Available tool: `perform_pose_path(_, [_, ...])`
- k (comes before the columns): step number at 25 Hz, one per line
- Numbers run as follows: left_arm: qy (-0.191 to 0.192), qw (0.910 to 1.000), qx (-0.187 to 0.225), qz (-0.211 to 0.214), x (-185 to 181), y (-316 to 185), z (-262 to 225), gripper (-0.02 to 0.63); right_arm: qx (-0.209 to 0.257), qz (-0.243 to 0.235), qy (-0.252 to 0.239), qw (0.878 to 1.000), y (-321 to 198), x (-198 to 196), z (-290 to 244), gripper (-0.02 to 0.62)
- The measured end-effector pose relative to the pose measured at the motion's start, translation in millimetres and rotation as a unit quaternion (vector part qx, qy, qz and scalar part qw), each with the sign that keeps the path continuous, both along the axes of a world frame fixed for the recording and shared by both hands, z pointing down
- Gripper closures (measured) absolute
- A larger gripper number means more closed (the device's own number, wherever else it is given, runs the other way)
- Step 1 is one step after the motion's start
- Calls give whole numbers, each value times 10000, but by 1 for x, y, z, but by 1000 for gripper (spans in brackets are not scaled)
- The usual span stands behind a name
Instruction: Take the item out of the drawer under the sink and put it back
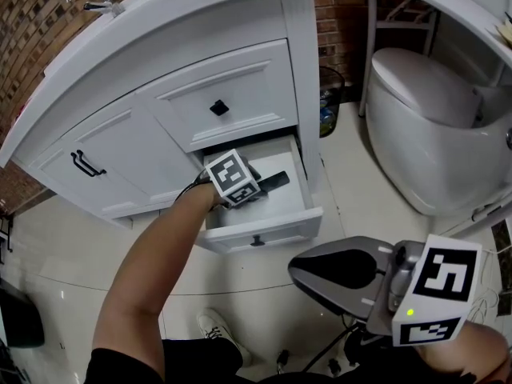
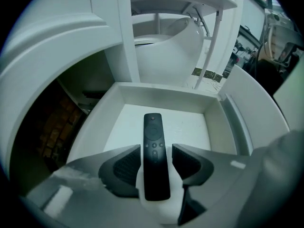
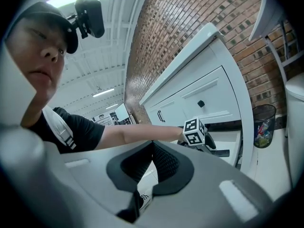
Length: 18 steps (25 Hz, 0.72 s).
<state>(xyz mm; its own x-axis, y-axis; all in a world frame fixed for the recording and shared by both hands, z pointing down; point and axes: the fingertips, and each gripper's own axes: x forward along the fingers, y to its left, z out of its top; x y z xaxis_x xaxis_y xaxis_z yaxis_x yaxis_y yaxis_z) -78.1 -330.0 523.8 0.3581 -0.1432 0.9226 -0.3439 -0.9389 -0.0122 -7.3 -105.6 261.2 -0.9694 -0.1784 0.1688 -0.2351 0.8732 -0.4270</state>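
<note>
— Black remote control (image 2: 156, 160), slim, buttons up. It sits directly between the jaws of the left tool (image 2: 156, 148), lengthwise along the tool's own line, inside the open drawer (image 2: 216, 127) below the sink cabinet (image 1: 232, 86).

— Is it clamped?

— No. The jaws stand wide apart, with a sliver of daylight between each ribbed pad and the remote's long edges. Nothing is pressing on it.

— Why that approach?

— The tool points steeply down into the drawer, so the pads can straddle the narrow sides, which are the only faces a two-jaw grip can close on squarely. The far end of the remote projects ahead of the jaw tips, toward the drawer's back wall.

— Stage of the task?

— In my judgement it is either just before the pickup or just after the return. The frames do not settle which.

— And the other hand?

— The right tool (image 3: 151, 148) has its pads together on nothing. It is held roughly level, well back from the drawer and clear of the left arm's path, which looks deliberate: it is idle here.

— Risks?

— If the jaws close off-centre, the remote could pivot against the smooth drawer floor.
</note>
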Motion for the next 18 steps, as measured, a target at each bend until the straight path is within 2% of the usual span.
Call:
perform_pose_path(12, [-113, 9993, -358, -30, -5, -1, 15, 388, -142, 39, -24, 9999, -7, 1, 4, 588])
perform_pose_path(18, [-182, 9990, -396, -9, -3, 0, 14, 401, -141, 12, -39, 9999, -6, 1, 1, 588])
